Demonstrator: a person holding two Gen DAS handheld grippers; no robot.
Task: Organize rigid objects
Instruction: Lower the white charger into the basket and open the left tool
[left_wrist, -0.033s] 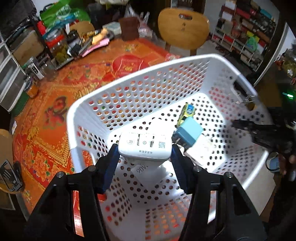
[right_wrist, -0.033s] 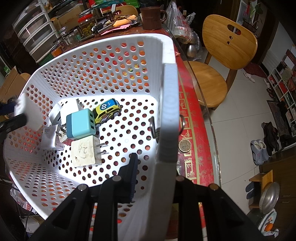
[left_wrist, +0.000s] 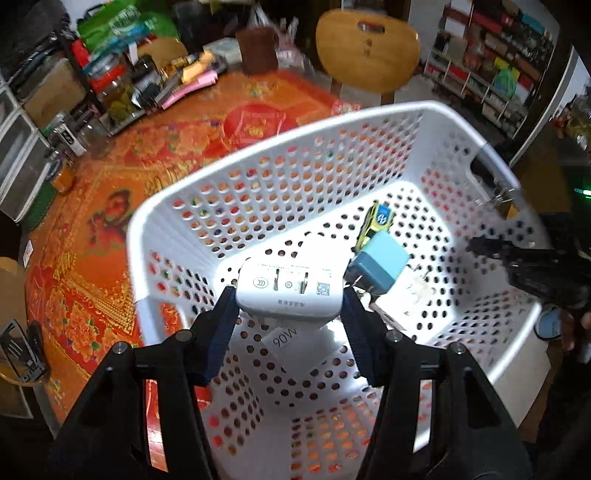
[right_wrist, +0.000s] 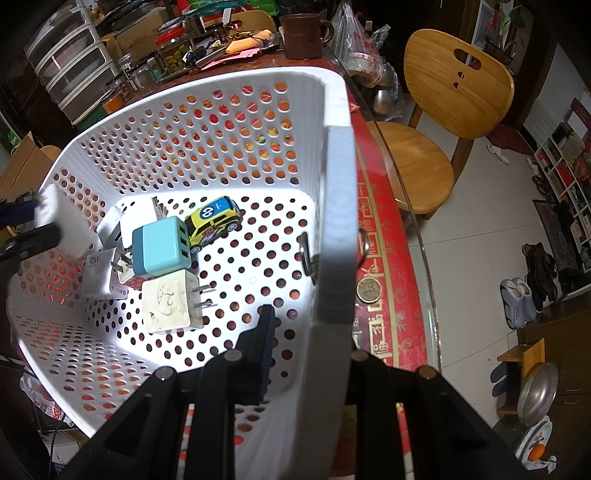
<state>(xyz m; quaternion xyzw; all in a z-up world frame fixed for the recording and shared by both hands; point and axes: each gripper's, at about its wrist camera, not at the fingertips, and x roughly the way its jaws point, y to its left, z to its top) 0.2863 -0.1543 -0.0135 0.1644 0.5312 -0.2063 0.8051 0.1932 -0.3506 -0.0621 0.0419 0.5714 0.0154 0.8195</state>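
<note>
My left gripper (left_wrist: 290, 295) is shut on a white charger (left_wrist: 290, 293) with folded prongs and holds it above the inside of the white perforated basket (left_wrist: 258, 199). In the basket lie a blue USB charger (right_wrist: 160, 247), a cream charger marked 2A (right_wrist: 171, 302), a white 90W charger (right_wrist: 98, 275) and a yellow toy car (right_wrist: 214, 221). My right gripper (right_wrist: 306, 354) is shut on the basket's side wall (right_wrist: 334, 221), one finger inside, one outside. The held charger shows at the left edge of the right wrist view (right_wrist: 51, 210).
The basket sits on a table with a red and orange patterned cloth (left_wrist: 92, 236). Jars, bottles and a brown mug (right_wrist: 303, 35) crowd the far edge. A wooden chair (right_wrist: 443, 110) stands beside the table. A coin (right_wrist: 367, 290) lies near the basket.
</note>
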